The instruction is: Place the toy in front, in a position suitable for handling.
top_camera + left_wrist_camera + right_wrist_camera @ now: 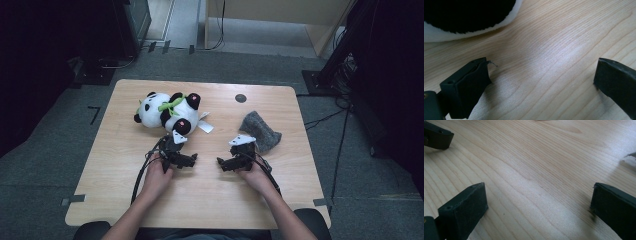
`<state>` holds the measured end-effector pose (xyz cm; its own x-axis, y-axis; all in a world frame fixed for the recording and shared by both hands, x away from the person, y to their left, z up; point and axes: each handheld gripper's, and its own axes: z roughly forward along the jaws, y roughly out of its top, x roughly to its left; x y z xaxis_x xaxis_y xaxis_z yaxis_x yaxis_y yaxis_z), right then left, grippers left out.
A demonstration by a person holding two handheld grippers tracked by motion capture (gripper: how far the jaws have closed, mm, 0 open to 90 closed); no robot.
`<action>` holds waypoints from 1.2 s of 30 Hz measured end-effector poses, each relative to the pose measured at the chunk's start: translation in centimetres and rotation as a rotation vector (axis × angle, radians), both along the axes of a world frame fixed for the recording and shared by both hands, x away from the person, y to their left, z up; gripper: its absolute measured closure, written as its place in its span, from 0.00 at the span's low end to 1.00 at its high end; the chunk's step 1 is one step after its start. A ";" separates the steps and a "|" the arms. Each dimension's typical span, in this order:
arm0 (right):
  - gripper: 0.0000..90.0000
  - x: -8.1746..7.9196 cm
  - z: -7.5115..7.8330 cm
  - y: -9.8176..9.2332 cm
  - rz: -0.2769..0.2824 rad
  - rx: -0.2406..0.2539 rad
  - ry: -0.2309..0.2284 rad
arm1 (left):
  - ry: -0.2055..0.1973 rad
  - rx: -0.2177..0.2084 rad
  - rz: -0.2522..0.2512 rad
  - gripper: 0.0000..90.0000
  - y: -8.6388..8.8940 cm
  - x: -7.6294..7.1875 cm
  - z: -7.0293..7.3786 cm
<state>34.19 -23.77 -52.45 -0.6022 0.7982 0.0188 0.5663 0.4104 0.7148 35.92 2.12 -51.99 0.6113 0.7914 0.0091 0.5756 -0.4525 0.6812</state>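
A black-and-white panda plush (pixel 167 112) with a green scarf lies on its back on the far left part of the wooden table (pixel 120 165). Just in front of it my left gripper (pixel 187 159) rests on the wood, open, with nothing between its jaws. In the left gripper view the left gripper (pixel 541 72) has bare tabletop in its gap, and the panda's black and white fur (pixel 469 17) shows at the top left. My right gripper (pixel 224 164) is open too, facing the left one; in its own view the right gripper (pixel 539 200) also spans bare wood.
A grey felt pouch (pixel 260 131) lies at the right, just beyond my right hand. A white tag (pixel 205 126) sticks out from the panda. A small dark round mark (pixel 240 98) sits near the table's far edge. Dark equipment and cables stand on the floor around the table.
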 end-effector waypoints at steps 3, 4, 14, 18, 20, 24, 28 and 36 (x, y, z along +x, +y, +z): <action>0.00 0.0 0.0 0.0 0.000 0.000 0.000 | 0.000 0.000 0.000 0.00 0.0 0.0 0.0; 0.00 0.0 0.0 0.0 0.000 0.000 0.000 | 0.000 0.000 0.000 0.00 0.0 0.0 0.0; 0.00 0.0 0.0 0.0 0.000 0.000 0.000 | 0.000 -0.001 0.002 0.00 0.0 0.0 0.0; 0.00 0.0 0.0 0.0 0.000 0.000 0.000 | 0.000 -0.002 -0.002 0.00 0.0 -0.3 0.0; 0.00 0.0 0.0 0.0 0.000 0.000 0.000 | 0.000 -0.002 -0.007 0.00 0.0 -0.3 0.0; 0.00 0.0 0.0 0.0 0.000 0.000 0.000 | 0.000 -0.002 -0.008 0.00 0.0 -0.3 0.0; 0.00 0.0 0.0 0.0 0.000 0.000 0.000 | 0.000 -0.002 -0.009 0.00 0.1 -0.3 0.0; 0.00 0.0 0.0 0.0 -0.006 0.000 0.000 | -0.036 -0.036 -0.033 0.16 0.9 -0.7 0.2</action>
<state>34.15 -23.73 -52.46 -0.5972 0.8019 0.0186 0.5688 0.4070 0.7147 35.21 3.06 -51.83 0.6370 0.7709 0.0035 0.5352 -0.4455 0.7177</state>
